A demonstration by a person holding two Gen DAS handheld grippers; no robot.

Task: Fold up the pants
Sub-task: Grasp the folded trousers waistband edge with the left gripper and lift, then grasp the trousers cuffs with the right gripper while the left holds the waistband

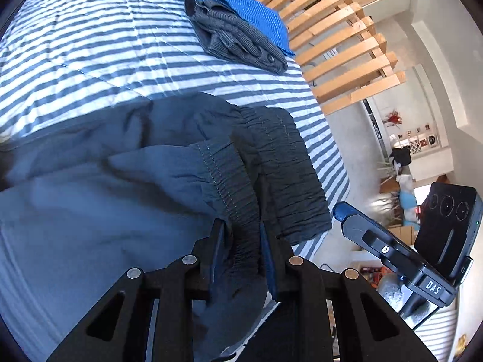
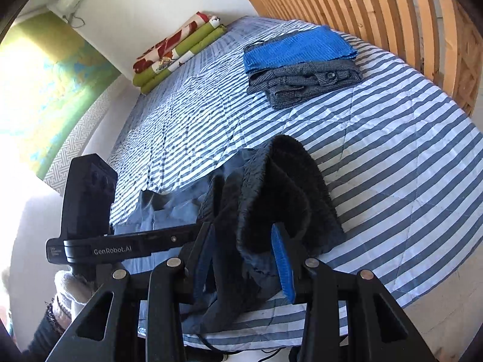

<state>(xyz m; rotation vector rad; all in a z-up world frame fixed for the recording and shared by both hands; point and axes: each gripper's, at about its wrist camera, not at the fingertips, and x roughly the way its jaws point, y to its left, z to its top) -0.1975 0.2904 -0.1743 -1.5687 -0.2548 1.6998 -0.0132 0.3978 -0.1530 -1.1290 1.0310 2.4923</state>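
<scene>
Blue-grey pants [image 1: 99, 181] with a gathered elastic waistband [image 1: 229, 181] lie bunched on the striped bedcover. My left gripper [image 1: 241, 232] is shut on the waistband, which runs up between its blue-padded fingers. In the right wrist view the pants [image 2: 271, 187] show a dark fleecy lining, folded over in a hump. My right gripper [image 2: 244, 235] is shut on that lined waistband edge. The right gripper [image 1: 392, 241] also appears at the right of the left wrist view, and the left gripper [image 2: 120, 241] shows at the left of the right wrist view, held by a gloved hand [image 2: 72, 292].
A folded stack, blue knit [image 2: 299, 48] over grey corduroy [image 2: 305, 81], lies near the wooden slatted headboard [image 2: 392, 15]. Folded green and floral bedding [image 2: 178, 51] sits at the far corner. The striped bedcover [image 2: 392, 157] spreads to the right; the bed edge [image 1: 338, 163] drops to the floor.
</scene>
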